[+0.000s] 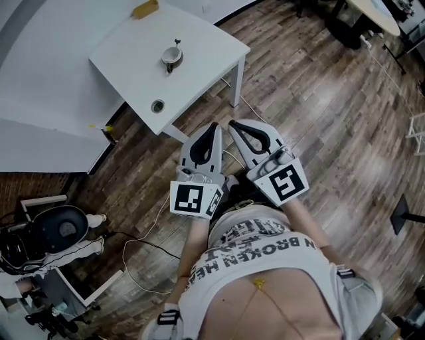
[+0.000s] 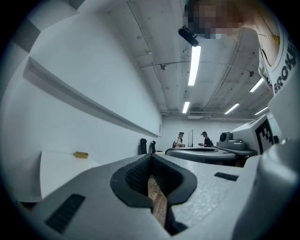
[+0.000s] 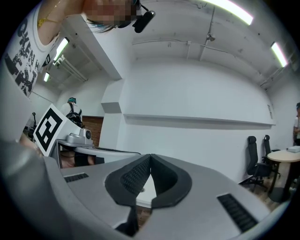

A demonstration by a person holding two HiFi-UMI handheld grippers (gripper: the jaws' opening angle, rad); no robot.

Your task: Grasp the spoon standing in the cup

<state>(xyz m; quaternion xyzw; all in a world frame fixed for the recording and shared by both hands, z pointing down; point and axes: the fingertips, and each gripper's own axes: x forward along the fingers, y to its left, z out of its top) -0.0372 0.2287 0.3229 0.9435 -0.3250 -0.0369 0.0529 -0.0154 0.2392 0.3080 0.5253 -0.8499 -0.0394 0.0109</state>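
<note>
A small metal cup (image 1: pixel 172 58) stands on the white table (image 1: pixel 206 46) in the head view, with the thin spoon (image 1: pixel 177 45) upright in it. My left gripper (image 1: pixel 214 126) and right gripper (image 1: pixel 232 123) are held side by side over the wooden floor, in front of the table's near corner and well short of the cup. Both are shut with nothing between the jaws. In the left gripper view the gripper (image 2: pixel 151 157) has its tips together, and so does the gripper (image 3: pixel 150 156) in the right gripper view. Neither gripper view shows the cup or spoon.
A small round lid-like thing (image 1: pixel 157 105) lies near the table's front edge. A yellow block (image 1: pixel 145 8) (image 2: pixel 81 154) sits at the far edge. A table leg (image 1: pixel 237 83) stands ahead of the grippers. Cables (image 1: pixel 143 249) and equipment (image 1: pixel 56 232) lie left; an office chair (image 3: pixel 255 161) stands right.
</note>
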